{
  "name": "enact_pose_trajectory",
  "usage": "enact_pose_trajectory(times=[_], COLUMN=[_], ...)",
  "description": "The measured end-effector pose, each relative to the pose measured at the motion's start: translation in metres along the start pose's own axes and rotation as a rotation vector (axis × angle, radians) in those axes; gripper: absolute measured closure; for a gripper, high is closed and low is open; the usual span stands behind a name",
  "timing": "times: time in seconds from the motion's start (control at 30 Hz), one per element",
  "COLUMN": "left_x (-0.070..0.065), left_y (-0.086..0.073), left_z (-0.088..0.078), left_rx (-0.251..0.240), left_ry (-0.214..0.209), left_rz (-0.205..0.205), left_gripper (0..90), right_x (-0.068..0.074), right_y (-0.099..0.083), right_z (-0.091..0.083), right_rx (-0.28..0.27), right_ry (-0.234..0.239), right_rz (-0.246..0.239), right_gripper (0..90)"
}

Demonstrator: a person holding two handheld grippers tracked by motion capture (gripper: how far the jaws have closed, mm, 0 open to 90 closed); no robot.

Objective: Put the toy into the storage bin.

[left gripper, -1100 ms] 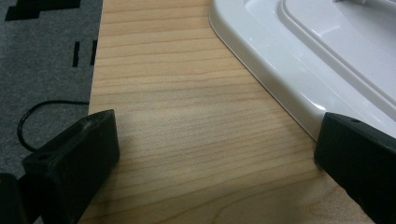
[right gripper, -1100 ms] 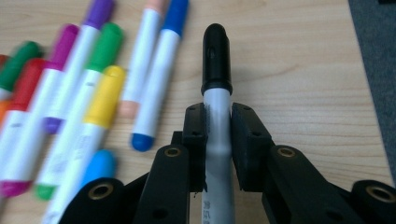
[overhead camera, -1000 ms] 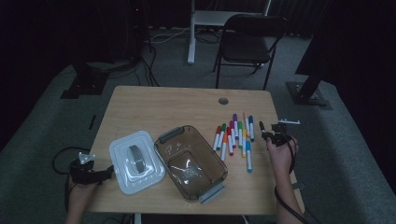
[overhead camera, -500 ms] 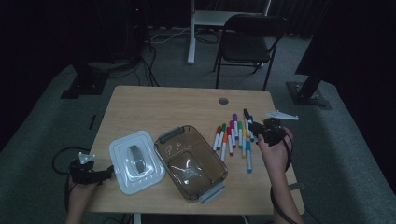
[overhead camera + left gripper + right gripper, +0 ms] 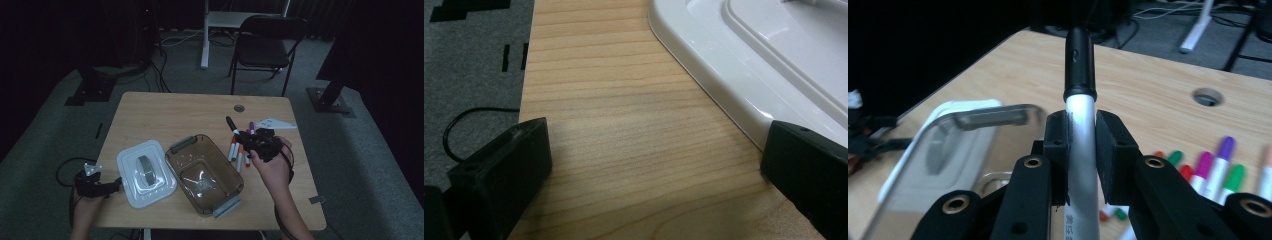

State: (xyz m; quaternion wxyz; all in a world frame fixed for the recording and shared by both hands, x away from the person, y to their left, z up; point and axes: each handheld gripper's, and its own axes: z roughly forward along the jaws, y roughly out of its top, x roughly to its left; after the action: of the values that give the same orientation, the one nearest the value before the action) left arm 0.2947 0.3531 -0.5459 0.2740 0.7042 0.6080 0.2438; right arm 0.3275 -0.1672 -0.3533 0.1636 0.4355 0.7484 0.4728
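Note:
My right gripper (image 5: 250, 139) is shut on a white marker with a black cap (image 5: 231, 123), held above the table between the row of markers (image 5: 239, 152) and the clear brown container (image 5: 205, 172). In the right gripper view the marker (image 5: 1081, 107) stands upright between the pads of my right gripper (image 5: 1082, 134), with the container (image 5: 943, 150) below to the left. My left gripper (image 5: 111, 185) rests at the table's front left, beside the white lid (image 5: 145, 172). The left gripper view shows my left gripper (image 5: 656, 155) open over bare wood, the lid (image 5: 744, 65) by its right jaw.
The wooden table (image 5: 165, 115) has a round cable hole (image 5: 239, 108) near its far edge. Several coloured markers (image 5: 1218, 165) lie to the right of the container. A folding chair (image 5: 267, 45) and stand bases sit on the grey carpet beyond.
My right gripper has risen and moved left from the marker row toward the container, carrying the black-capped marker. The left gripper has stayed put.

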Motion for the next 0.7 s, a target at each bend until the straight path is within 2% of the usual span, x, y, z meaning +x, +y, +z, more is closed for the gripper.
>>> enact_pose_trajectory(times=[0.07,0.13,0.17,0.27,0.3,0.4,0.53,0.7], left_x=[0.000,0.000,0.000,0.000,0.000,0.000,0.000,0.000], left_y=[0.000,0.000,0.000,0.000,0.000,0.000,0.000,0.000], left_z=[0.000,0.000,0.000,0.000,0.000,0.000,0.000,0.000], left_rx=[0.000,0.000,0.000,0.000,0.000,0.000,0.000,0.001], left_ry=[0.000,0.000,0.000,0.000,0.000,0.000,0.000,0.000], left_rz=[0.000,0.000,0.000,0.001,0.001,0.001,0.001,0.001], left_gripper=[0.6,0.6,0.6,0.6,0.6,0.6,0.6,0.6], right_x=[0.011,0.016,0.026,0.041,0.041,0.059,0.075,0.090], right_y=[0.001,0.001,0.000,-0.002,-0.002,-0.006,-0.012,-0.020], right_z=[0.004,0.006,0.012,0.022,0.022,0.035,0.049,0.067], right_rx=[0.011,0.016,0.029,0.059,0.059,0.100,0.150,0.215], right_ry=[0.029,0.042,0.079,0.118,0.118,0.182,0.219,0.230], right_rz=[-0.011,-0.014,-0.019,-0.029,-0.029,-0.035,-0.045,-0.071], right_gripper=[76.9,76.9,76.9,76.9,76.9,76.9,76.9,76.9])
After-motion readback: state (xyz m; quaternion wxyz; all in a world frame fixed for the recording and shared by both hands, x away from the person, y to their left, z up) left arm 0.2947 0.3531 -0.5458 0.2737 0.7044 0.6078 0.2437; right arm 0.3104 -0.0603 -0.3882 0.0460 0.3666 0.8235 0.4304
